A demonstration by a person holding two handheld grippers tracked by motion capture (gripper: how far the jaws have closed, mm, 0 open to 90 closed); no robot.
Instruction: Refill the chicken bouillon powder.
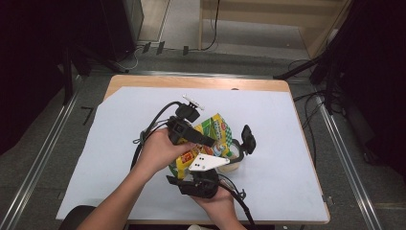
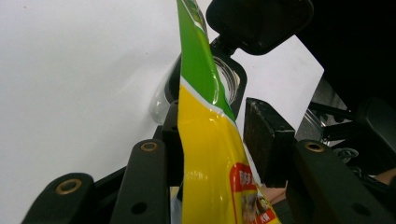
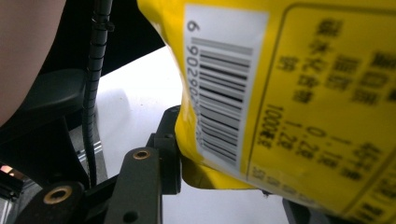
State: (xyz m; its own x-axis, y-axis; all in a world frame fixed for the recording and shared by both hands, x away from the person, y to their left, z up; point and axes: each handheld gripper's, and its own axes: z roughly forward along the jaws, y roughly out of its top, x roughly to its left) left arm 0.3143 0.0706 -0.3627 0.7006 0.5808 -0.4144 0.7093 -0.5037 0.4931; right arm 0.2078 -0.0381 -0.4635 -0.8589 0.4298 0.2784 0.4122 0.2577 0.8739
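Note:
A yellow and green snack bag [image 1: 218, 129] hangs above the white sheet between both grippers. My left gripper [image 1: 207, 141] reaches in from the left at the bag's upper part. In the left gripper view the bag [image 2: 210, 154] stands edge-on between the jaws of that gripper [image 2: 215, 121]; the left pad lies against it and a thin gap separates it from the right pad [image 2: 268, 140]. My right gripper [image 1: 203, 170] comes up from below. There the bag's barcode side [image 3: 303, 93] fills the gap of that gripper [image 3: 233, 158], the left pad [image 3: 170, 154] presses its lower corner, and the other jaw is mostly hidden.
A clear jar [image 1: 237, 157] with an open black flip lid [image 1: 248, 139] stands on the white sheet [image 1: 287, 124] just right of the bag, also seen as the jar [image 2: 229, 79] behind it. The wooden table edge [image 1: 201, 82] runs along the back. Cables trail from both grippers.

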